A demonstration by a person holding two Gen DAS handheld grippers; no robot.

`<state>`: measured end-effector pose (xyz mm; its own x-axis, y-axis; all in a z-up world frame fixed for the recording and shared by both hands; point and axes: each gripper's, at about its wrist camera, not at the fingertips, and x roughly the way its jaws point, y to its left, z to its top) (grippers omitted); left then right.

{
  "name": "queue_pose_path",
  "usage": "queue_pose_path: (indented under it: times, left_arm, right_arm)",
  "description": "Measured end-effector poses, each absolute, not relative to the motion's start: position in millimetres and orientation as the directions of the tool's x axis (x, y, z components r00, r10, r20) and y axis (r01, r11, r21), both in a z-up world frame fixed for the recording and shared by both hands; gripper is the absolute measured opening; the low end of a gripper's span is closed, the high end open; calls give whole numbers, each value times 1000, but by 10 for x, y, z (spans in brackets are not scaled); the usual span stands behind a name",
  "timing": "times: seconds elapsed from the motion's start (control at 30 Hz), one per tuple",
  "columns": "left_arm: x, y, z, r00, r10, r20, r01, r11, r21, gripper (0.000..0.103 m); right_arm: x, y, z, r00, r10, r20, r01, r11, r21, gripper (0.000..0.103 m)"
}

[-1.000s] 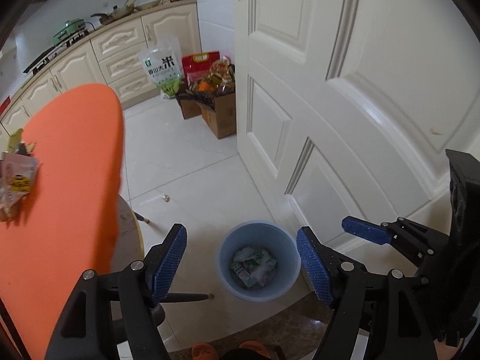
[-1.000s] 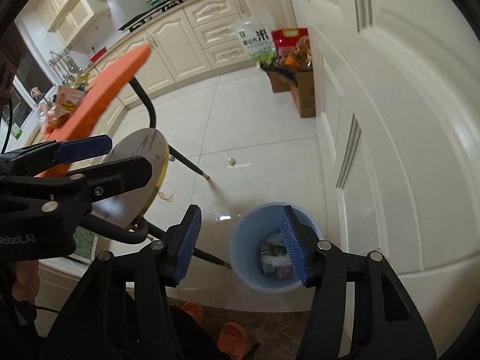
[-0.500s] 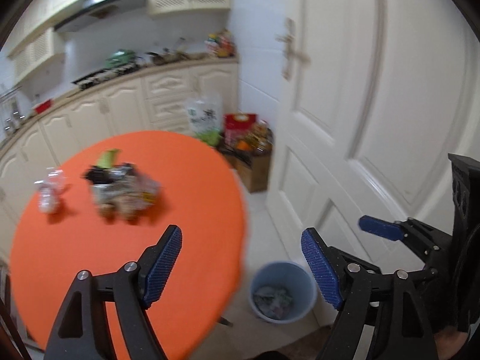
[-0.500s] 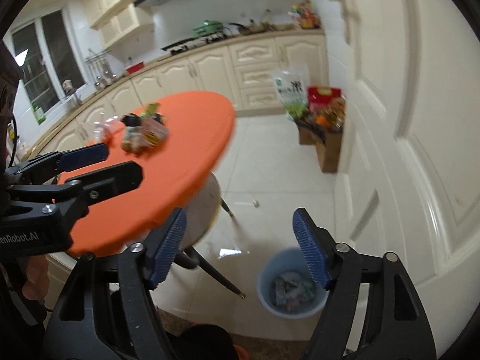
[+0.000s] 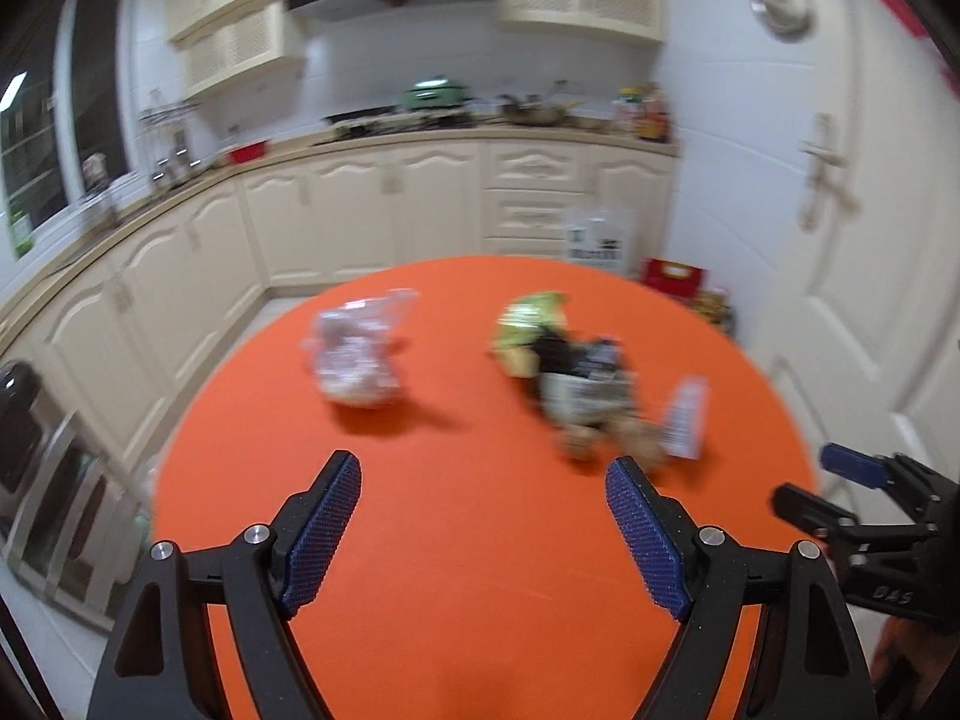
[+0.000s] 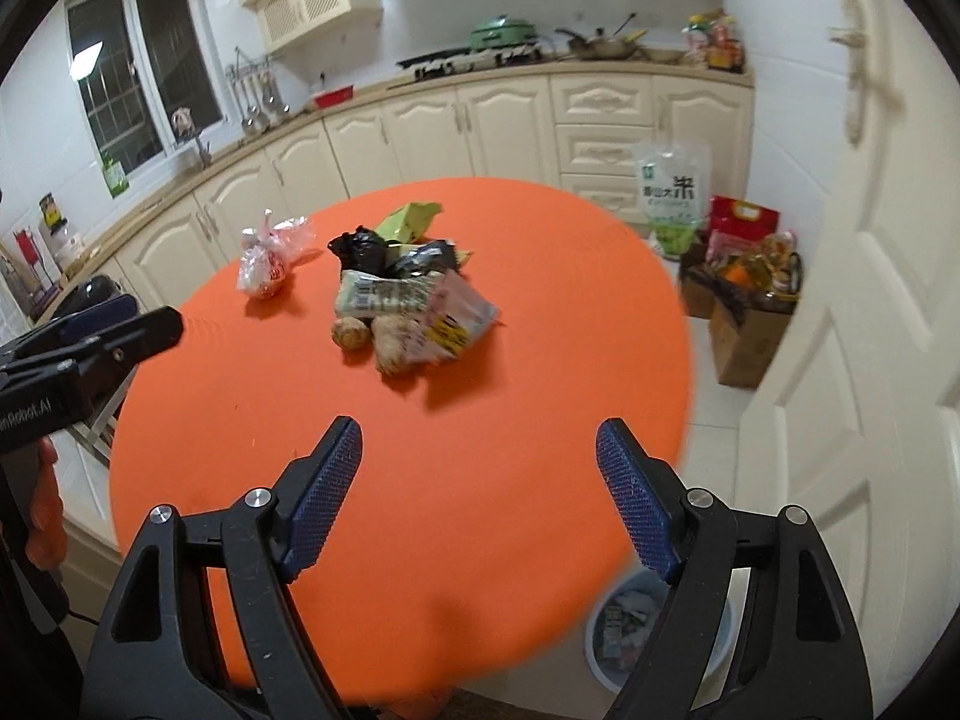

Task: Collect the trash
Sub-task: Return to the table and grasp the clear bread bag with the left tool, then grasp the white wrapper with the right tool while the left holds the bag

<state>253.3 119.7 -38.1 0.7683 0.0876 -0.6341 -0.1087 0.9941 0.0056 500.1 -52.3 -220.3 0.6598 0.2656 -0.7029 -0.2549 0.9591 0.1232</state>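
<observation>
Trash (image 6: 408, 300) lies heaped mid-desk on the orange desk (image 6: 480, 480), a knotted clear bag (image 6: 267, 261) just left of it. In the left wrist view the heap is blurred beyond telling its pieces apart. Left tongs (image 5: 483, 510) and right tongs (image 6: 477, 480) both gape wide, holding nothing. The blue bin (image 6: 654, 630) is half hidden by the desk edge and a finger.
</observation>
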Motion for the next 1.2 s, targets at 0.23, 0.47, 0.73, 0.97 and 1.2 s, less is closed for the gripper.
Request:
queue_pose_path:
  times: [0.23, 0.47, 0.73, 0.97, 1.2]
  left_arm:
    - [3028, 1719, -537, 730, 172, -662, -221, 975, 9, 80]
    - [3535, 1931, -735, 720, 176, -672, -251, 968, -16, 80]
    - [4453, 1765, -1007, 676, 230, -700, -237, 967, 89, 80]
    - [4866, 1755, -1068, 643, 216, -735, -243, 967, 71, 61]
    - [4658, 1936, -919, 671, 150, -726, -230, 973, -11, 42]
  right_arm:
    - [5644, -287, -2413, 615, 281, -737, -261, 954, 146, 52]
    - [5925, -308, -2570, 580, 299, -757, -271, 948, 167, 20]
    - [5977, -411, -2585, 570, 338, -749, -287, 936, 204, 11]
    - [5977, -432, -2583, 561, 362, -744, -304, 927, 221, 11]
    - [5858, -476, -2560, 558, 398, -728, -320, 913, 253, 10]
